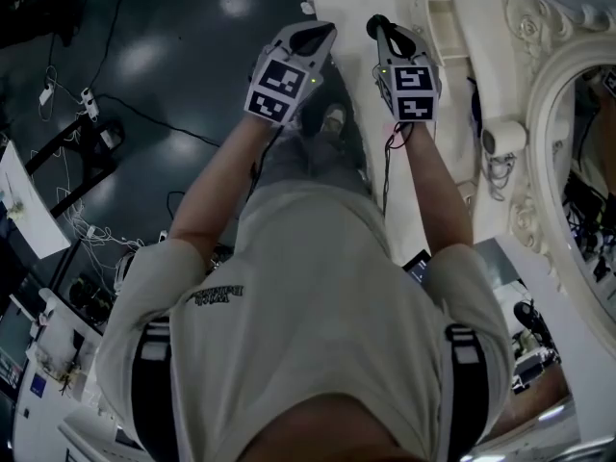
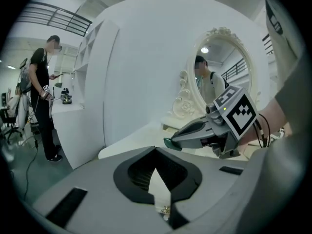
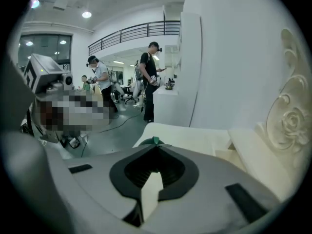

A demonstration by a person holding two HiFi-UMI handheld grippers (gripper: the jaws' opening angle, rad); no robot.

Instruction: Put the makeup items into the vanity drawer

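Head view alone takes in both forearms, stretched forward side by side above the dark glossy floor [image 1: 164, 56]. The left gripper [image 1: 318, 37] and right gripper [image 1: 383, 33] tilt downward beside the white vanity table [image 1: 452, 104]. Left gripper view adds the ornate white oval mirror [image 2: 220, 32] and shows its own jaws pressed together on nothing. Right gripper view shows its jaws closed, pinching a small dark-green item [image 3: 155, 141] at the tips, in the air over the table's edge. A bystander in black [image 3: 147, 77] stands beyond.
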